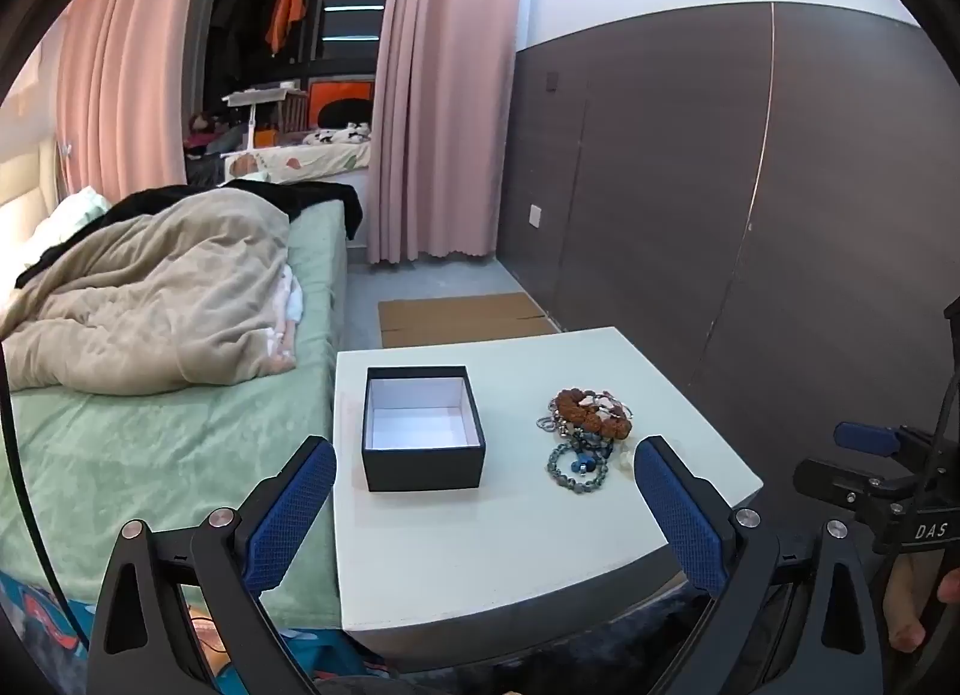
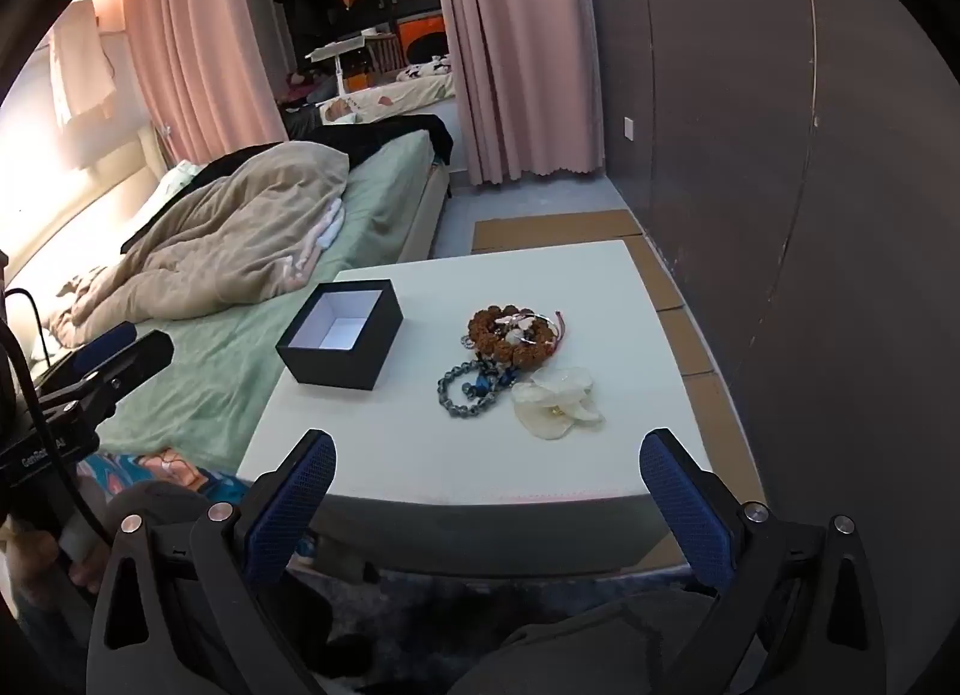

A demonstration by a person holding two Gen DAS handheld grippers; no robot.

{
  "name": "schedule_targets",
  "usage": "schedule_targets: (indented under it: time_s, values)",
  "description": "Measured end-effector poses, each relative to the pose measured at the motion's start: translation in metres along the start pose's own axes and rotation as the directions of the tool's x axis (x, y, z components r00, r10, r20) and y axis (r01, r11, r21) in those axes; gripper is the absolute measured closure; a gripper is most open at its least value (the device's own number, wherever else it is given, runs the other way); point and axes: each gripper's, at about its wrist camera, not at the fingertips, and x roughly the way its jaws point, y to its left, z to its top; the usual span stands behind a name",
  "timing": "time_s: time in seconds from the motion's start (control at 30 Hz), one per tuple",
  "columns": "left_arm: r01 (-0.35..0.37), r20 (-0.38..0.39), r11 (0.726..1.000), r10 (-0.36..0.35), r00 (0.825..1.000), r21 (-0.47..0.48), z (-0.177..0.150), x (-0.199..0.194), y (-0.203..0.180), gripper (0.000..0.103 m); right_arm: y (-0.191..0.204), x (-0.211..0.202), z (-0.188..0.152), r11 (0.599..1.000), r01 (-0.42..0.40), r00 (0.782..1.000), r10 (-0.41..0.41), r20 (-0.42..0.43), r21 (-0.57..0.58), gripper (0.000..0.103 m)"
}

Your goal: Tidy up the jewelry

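Standing lidless at the left part of the white worktop (image 2: 600, 287), next to the bed (image 1: 150, 425), the black box (image 1: 423, 431) shows an empty white inside, probably so placed to receive the jewelry. To its right, well apart, lie a brown bead bracelet (image 2: 510, 332), a grey bead string (image 2: 471, 389) and a white flower piece (image 2: 558, 401) in one heap. Both the left claw (image 1: 485, 500) and the right claw (image 2: 487, 494) hang apart and empty at the near edge, seemingly ready for a first pick.

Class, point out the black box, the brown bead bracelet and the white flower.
black box (image 2: 336, 362): right wrist view, front wall.
brown bead bracelet (image 2: 483, 335): right wrist view, left beads.
white flower (image 2: 555, 410): right wrist view, petals.
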Motion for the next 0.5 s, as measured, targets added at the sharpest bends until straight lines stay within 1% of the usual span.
schedule_targets:
  time_s: [0.03, 0.07, 0.13, 0.23, 0.37, 0.4, 0.5]
  values:
    - [0.018, 0.004, 1.000, -0.018, 1.000, -0.009, 0.0000, -0.0002, 0.0014, 0.003, -0.0003, 0.0004, -0.0003, 1.000, 0.004, 1.000, -0.004, -0.001, -0.001, 0.001]
    - [0.021, 0.004, 1.000, -0.021, 1.000, -0.008, 0.0000, -0.0005, 0.0017, 0.003, -0.0009, 0.0007, -0.0007, 1.000, 0.011, 1.000, -0.011, -0.003, -0.001, 0.001]
    - [0.021, 0.007, 1.000, -0.021, 1.000, -0.007, -0.0001, -0.0013, 0.0023, 0.003, -0.0037, -0.0001, 0.0023, 1.000, 0.010, 1.000, -0.010, -0.005, -0.002, 0.001]
    - [0.023, 0.003, 1.000, -0.023, 1.000, -0.007, 0.0000, -0.0013, 0.0014, 0.003, 0.0021, 0.0009, 0.0017, 0.999, 0.030, 1.000, -0.030, -0.003, -0.023, 0.001]
    - [0.028, 0.003, 1.000, -0.028, 1.000, -0.005, 0.0012, -0.0007, -0.0039, 0.003, 0.0043, -0.0034, 0.0055, 0.999, 0.033, 0.999, -0.034, -0.004, -0.017, 0.001]
    - [0.030, 0.002, 1.000, -0.030, 1.000, -0.005, 0.0012, -0.0009, -0.0048, 0.003, -0.0001, -0.0002, 0.0053, 1.000, 0.026, 1.000, -0.026, -0.008, -0.011, 0.001]
    - [0.042, 0.001, 0.999, -0.042, 0.999, -0.009, -0.0003, 0.0021, 0.0007, 0.003, -0.0022, -0.0004, 0.0023, 0.999, 0.037, 0.999, -0.037, 0.009, -0.004, 0.001]
